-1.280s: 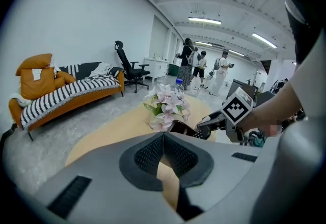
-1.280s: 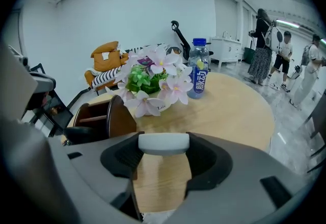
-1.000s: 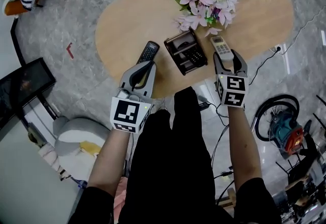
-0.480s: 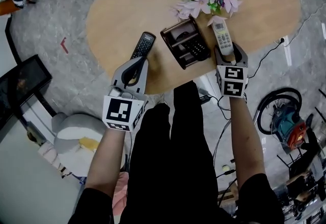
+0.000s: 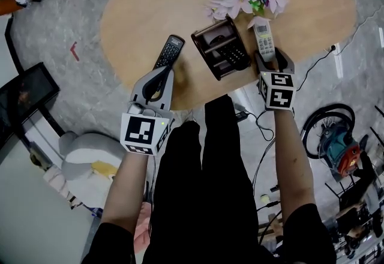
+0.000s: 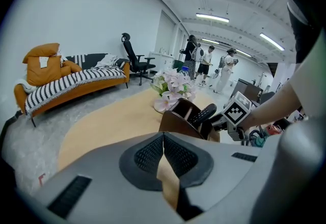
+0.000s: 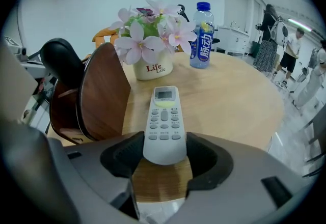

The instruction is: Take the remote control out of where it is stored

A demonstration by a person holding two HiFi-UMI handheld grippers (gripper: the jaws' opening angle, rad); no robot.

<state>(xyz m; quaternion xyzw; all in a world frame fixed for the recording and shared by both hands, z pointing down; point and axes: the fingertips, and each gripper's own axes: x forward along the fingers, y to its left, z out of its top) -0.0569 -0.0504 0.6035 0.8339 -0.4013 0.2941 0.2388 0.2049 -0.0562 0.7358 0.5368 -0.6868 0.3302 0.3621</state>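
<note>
— On the wooden table [image 5: 150, 11], just right of the brown holder [image 5: 203, 56], what is the right gripper [image 5: 273, 63] doing?

— It is clamping the near end of the white remote [image 5: 263, 39]. In the right gripper view its pads [image 7: 119, 157] are pressing on both sides of that remote, and the screen end is pointing toward the flowers [image 7: 147, 34] and the water bottle [image 7: 204, 34]. The remote is sitting outside the holder, low over the tabletop. Whether it is touching the wood, I cannot tell.

— And the left gripper [image 5: 163, 72]?

— Its jaws are standing closed. In the left gripper view the two pads are meeting, with nothing between them. In the head view a black remote [image 5: 169, 51] is lying on the table just beyond its tips, left of the holder. I cannot tell whether the tips are touching it.

— Is anything sitting in the holder itself?

— Yes, a dark remote [image 5: 235, 56] is leaning in one compartment, keypad facing up. The flowers are standing just behind the holder, and the bottle is standing beside them, toward the far edge of the table.
</note>
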